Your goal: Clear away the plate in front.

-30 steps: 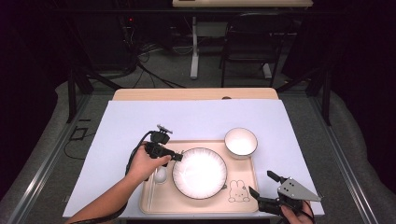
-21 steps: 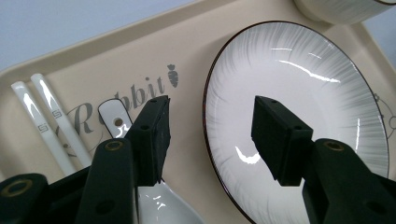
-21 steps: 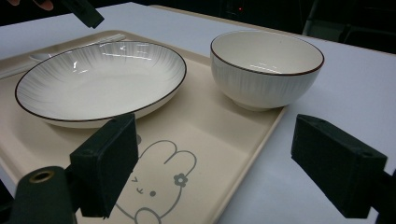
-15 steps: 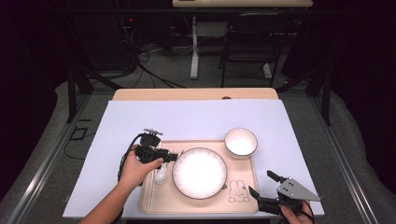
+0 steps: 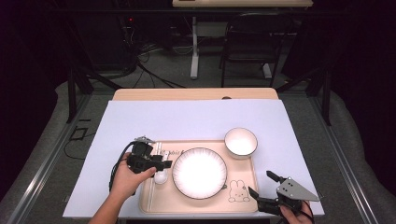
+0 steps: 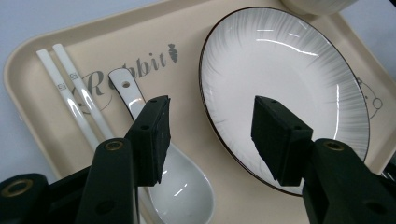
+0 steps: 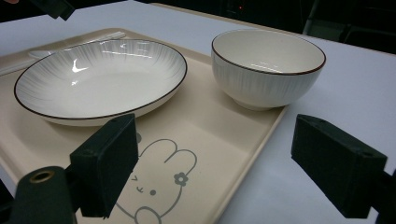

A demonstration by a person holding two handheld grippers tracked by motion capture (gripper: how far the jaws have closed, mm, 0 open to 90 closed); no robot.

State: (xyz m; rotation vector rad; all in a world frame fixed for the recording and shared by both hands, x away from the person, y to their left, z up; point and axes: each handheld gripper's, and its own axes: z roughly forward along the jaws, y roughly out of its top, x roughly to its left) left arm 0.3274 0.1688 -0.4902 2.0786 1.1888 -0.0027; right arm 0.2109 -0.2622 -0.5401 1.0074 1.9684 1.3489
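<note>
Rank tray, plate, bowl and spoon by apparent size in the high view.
1. tray
2. plate
3. bowl
4. spoon, partly hidden under the left gripper, so its full length is unsure, but it looks smallest.

There was one tray, bearing one plate at its centre, one bowl at two o'clock, one spoon at nine o'clock and two chopsticks beyond it. Two grippers were there: left gripper, right gripper.
</note>
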